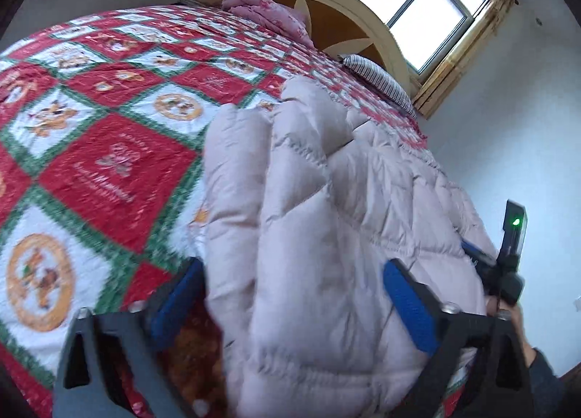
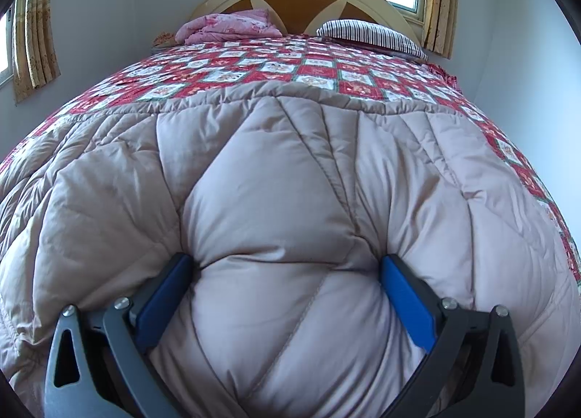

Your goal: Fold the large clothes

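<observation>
Left wrist view: motion blur softens everything. A puffy, quilted pale-pink down coat [image 1: 319, 236] bulges between the left gripper [image 1: 290, 309], hiding most of its left blue finger [image 1: 174, 305]; whether the pads press the fabric is unclear. The coat lies on the near right of a bed [image 1: 109, 120] with a red, white and green patchwork quilt.

Right wrist view: the right gripper [image 2: 287, 301] pinches a bulging fold of the same coat [image 2: 290, 200], its fingers [image 2: 406, 305] sunk into the padding. A striped pillow [image 2: 370, 35] lies far right.
</observation>
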`<move>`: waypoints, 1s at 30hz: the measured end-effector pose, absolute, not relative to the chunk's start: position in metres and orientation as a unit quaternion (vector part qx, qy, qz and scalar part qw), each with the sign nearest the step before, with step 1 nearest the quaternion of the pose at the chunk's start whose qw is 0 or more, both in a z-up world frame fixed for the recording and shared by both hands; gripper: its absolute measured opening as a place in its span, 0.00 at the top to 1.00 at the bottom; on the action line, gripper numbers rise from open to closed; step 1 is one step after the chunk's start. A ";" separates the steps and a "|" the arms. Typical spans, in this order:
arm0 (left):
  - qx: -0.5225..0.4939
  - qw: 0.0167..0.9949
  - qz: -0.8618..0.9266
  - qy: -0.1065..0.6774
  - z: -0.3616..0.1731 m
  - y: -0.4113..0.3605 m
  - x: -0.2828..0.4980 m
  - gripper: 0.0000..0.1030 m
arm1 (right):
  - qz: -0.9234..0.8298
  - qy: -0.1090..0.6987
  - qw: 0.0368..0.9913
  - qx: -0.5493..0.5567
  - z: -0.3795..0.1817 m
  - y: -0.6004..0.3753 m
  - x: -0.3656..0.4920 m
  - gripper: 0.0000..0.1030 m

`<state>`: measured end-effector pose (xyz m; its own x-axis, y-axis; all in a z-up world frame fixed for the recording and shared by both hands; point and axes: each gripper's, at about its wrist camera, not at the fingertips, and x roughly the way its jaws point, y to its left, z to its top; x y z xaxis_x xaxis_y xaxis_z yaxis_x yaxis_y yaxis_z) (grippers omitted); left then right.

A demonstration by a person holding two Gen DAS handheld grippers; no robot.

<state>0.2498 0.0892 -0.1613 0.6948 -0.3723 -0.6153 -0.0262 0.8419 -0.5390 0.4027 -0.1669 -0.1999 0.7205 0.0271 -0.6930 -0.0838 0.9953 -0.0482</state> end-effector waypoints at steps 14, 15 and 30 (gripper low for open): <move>-0.231 0.904 -0.220 0.284 -0.071 0.046 0.239 0.74 | 0.042 0.373 0.927 -0.025 -0.199 -0.173 0.402 0.00; -0.215 0.909 -0.228 0.276 -0.056 0.034 0.239 0.74 | 0.046 0.372 0.927 -0.020 -0.199 -0.175 0.402 0.00; -0.102 0.917 -0.304 0.237 0.022 -0.109 0.265 0.74 | 0.085 0.313 0.934 0.147 -0.116 -0.299 0.358 0.00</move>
<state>0.2647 -0.1089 0.0218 0.7026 -0.6059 -0.3730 0.5090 0.7943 -0.3315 0.3582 -0.2987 -0.1161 0.7896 0.2504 -0.5601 -0.0657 0.9422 0.3286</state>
